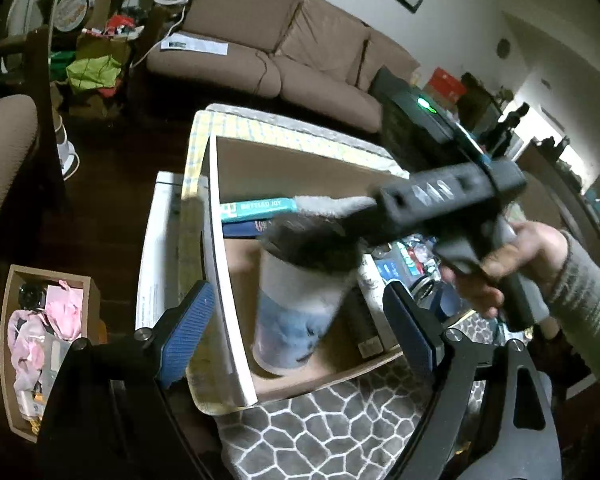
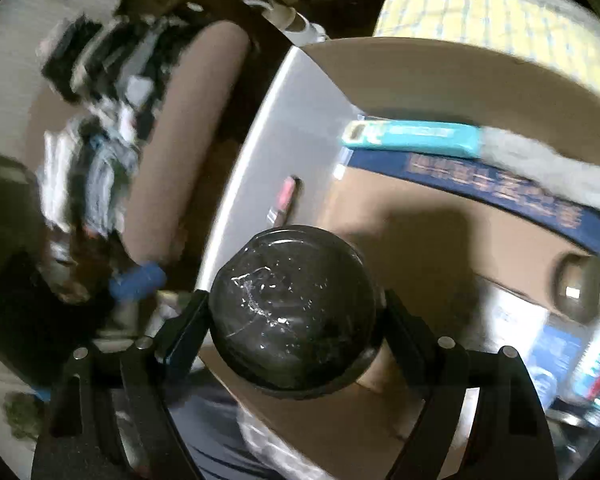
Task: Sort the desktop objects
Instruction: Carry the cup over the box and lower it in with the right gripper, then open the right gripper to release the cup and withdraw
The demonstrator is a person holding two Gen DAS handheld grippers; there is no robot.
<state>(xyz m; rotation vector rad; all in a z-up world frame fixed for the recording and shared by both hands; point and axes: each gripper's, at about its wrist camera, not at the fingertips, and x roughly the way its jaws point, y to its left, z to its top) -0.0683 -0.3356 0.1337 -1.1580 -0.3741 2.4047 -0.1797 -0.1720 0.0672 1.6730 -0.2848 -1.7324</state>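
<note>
Far left on the floor sits a small box [image 1: 50,344] w/ pink odds and ends, not in play. Next, the left tool [image 1: 296,334] hangs wide apart w/ nothing between its blue pads [image 1: 186,336], aimed down over the near corner of the cardboard box [image 1: 230,320] on the counter. Inside that box, centre: a tall cup [image 1: 296,312], pale body w/ blue print and a dark domed lid [image 2: 292,312], standing on the box floor or just above it, can't tell which thru the blur. The right tool [image 2: 292,320] is clamped on the cup at the lid, jaws spread wide around it; the wrist view shows both pads tight against the lid's sides. Behind the cup, along the back wall, lie a teal packet [image 1: 256,210] and a dark blue book [image 2: 500,192]. Right of the box, more clutter on the counter, too blurred to name. Judged step: setting the cup down in the box. To do it well: keep the cup upright, lower till the base sits flat on the cardboard, clear of the book and the side wall, then release and lift straight up so the pads don't drag the lid. Keep the left tool out of the way, or steady the box wall if it shifts.
</note>
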